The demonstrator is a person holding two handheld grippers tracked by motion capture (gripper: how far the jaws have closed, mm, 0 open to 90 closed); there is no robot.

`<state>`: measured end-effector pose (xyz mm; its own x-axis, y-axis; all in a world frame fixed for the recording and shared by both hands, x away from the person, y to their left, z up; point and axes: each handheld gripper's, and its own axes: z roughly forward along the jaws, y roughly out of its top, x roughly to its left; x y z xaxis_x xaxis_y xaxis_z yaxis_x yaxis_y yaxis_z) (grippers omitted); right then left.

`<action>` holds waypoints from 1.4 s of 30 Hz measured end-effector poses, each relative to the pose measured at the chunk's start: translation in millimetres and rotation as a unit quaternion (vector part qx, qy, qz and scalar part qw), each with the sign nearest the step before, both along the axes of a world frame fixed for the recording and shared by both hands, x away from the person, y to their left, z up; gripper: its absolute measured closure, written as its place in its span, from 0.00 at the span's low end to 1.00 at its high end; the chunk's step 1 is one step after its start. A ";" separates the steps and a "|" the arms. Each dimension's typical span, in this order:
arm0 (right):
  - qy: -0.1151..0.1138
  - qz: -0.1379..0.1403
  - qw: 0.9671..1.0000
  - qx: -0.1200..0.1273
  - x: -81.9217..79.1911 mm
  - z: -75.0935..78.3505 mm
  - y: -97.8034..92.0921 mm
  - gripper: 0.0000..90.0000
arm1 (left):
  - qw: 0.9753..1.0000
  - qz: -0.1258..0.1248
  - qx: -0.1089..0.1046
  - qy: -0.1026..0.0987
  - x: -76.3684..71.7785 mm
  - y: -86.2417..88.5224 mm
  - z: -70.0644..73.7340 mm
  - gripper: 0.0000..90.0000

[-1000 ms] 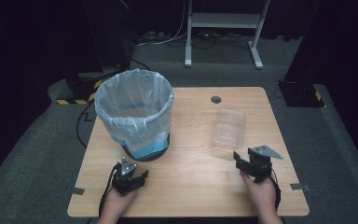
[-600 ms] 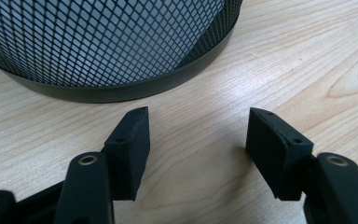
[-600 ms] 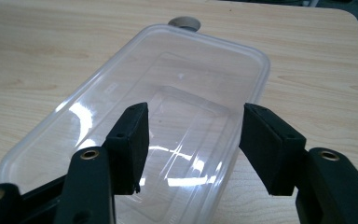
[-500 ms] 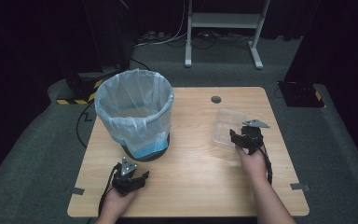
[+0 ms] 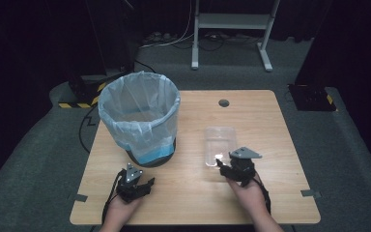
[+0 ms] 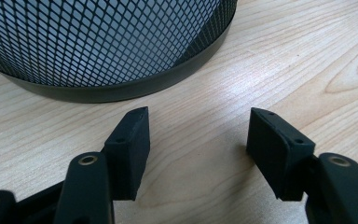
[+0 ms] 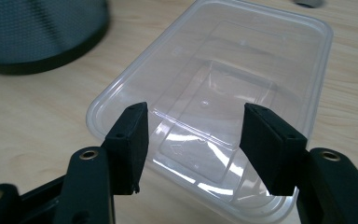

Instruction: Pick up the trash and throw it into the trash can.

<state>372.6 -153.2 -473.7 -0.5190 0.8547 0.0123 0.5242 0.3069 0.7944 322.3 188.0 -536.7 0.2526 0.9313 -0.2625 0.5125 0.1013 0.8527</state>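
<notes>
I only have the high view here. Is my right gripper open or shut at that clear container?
Observer: Open. In the right gripper view the right gripper has its jaws spread over the near end of the clear container, with nothing pinched between them.
Operator: Anything inside the container?
Observer: It looks empty; the wood of the table shows through its bottom.
Operator: And the left one?
Observer: The left gripper is open too, low over bare wood, aimed at the base of the bin.
Operator: What is that bin made of under the bag?
Observer: Black wire mesh on a solid black base ring.
</notes>
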 end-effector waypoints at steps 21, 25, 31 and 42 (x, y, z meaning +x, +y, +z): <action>-0.048 -0.007 0.998 0.029 -47.4 10.6 -4.0 0.65 | 0.993 -0.098 -0.059 -0.010 4.5 -92.1 23.5 0.75; -0.054 -0.016 0.998 0.017 -51.3 7.6 -6.4 0.64 | 0.987 -0.134 -0.083 -0.013 -1.2 -119.2 28.4 0.75; -0.068 -0.076 0.995 0.008 -43.1 8.5 -38.0 0.62 | 0.972 -0.215 -0.089 -0.015 -8.1 -182.1 35.0 0.73; -0.055 -0.090 0.994 -0.014 -29.5 -7.0 -45.2 0.67 | 0.987 -0.115 -0.090 -0.061 8.2 -132.2 43.0 0.75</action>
